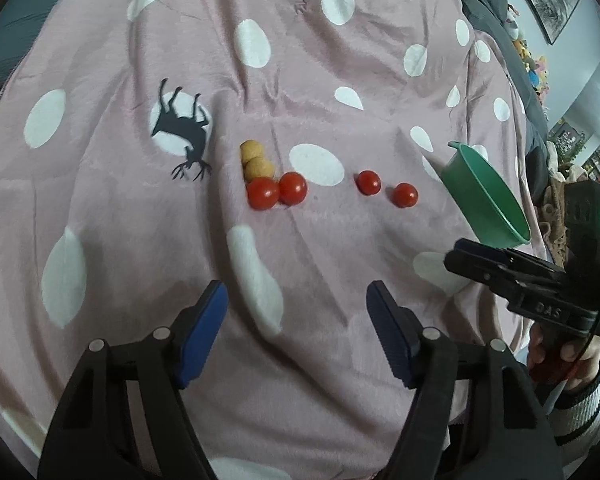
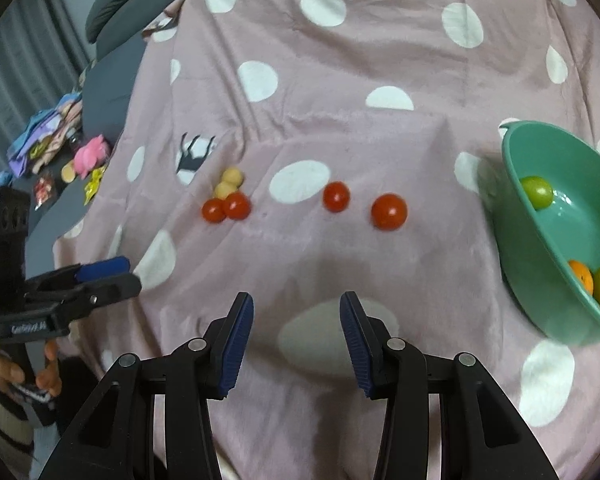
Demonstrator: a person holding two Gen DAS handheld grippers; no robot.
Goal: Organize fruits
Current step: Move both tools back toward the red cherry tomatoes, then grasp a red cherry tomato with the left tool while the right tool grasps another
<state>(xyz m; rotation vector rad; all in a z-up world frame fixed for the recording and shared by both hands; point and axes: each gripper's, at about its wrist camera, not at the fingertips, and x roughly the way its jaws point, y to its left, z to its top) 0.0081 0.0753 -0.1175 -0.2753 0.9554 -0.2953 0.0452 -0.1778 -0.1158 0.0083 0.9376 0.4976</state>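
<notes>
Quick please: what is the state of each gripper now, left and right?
Left gripper: open, holding nothing.
Right gripper: open, holding nothing.

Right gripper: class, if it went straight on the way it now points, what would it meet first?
Probably the blanket itself; the right gripper is open, and the nearest tomato lies beyond, though depth is unclear.

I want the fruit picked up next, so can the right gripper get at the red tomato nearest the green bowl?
Probably yes: the right gripper is open and empty, and only bare blanket lies before that tomato.
</notes>
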